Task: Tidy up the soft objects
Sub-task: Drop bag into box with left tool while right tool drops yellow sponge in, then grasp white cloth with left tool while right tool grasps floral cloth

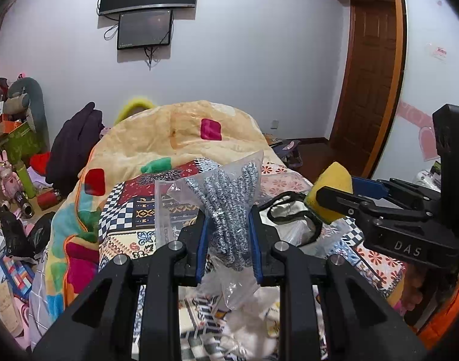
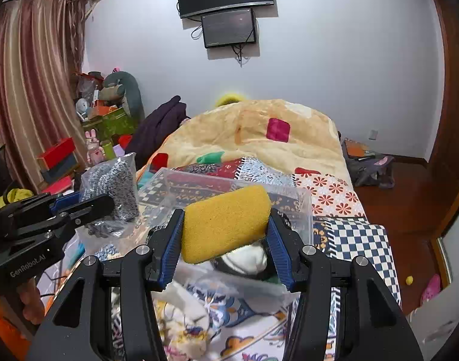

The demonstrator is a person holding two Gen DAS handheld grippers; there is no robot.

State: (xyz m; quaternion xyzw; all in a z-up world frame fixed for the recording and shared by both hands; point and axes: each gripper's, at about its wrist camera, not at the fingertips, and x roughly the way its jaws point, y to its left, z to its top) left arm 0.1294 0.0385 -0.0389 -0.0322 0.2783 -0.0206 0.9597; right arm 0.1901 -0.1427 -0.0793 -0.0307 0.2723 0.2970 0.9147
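Note:
My left gripper [image 1: 229, 240] is shut on a clear plastic bag of grey knitted gloves [image 1: 229, 204] and holds it above the bed; it also shows in the right wrist view [image 2: 82, 207] with the gloves [image 2: 115, 186]. My right gripper [image 2: 224, 240] is shut on a yellow sponge [image 2: 224, 221] and holds it over a clear plastic box [image 2: 301, 207] on the bed. In the left wrist view the right gripper [image 1: 328, 192] and the sponge [image 1: 331, 180] are at the right.
A patchwork quilt [image 2: 331, 198] covers the bed, with a yellow blanket [image 1: 175, 138] heaped behind. A white item with black trim [image 1: 289, 210] lies below the sponge. Cluttered boxes and toys [image 1: 15, 156] fill the left floor. A wooden door [image 1: 370, 90] is right.

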